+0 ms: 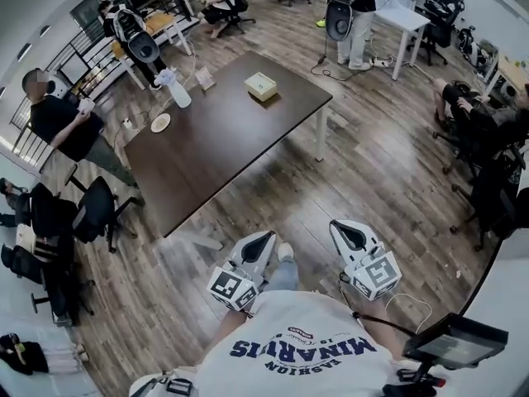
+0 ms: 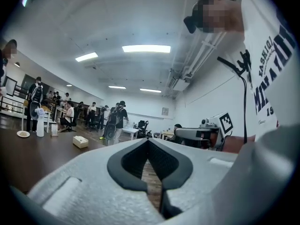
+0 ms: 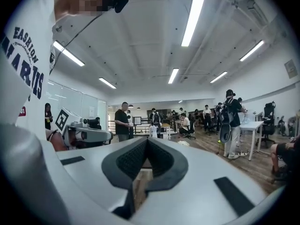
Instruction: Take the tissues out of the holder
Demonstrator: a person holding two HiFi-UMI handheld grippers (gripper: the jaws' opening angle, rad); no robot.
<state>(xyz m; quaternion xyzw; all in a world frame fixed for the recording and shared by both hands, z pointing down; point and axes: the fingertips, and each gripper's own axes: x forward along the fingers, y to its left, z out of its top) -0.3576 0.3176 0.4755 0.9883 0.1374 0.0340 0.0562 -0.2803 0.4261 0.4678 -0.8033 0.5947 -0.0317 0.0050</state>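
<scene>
Cream tissue holder [image 1: 261, 85] sits on the table [image 1: 207, 151]; left gripper [image 1: 260, 243] and right gripper [image 1: 349, 234] jaws clenched, empty.

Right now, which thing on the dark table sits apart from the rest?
The pale square box, alone toward the right end of the table; the bottle, plate and card cluster along its left edge.

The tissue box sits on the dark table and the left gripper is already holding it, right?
No: the left gripper is shut on nothing, well away from the tissue box, which does sit on the dark table. The head view shows it.
</scene>
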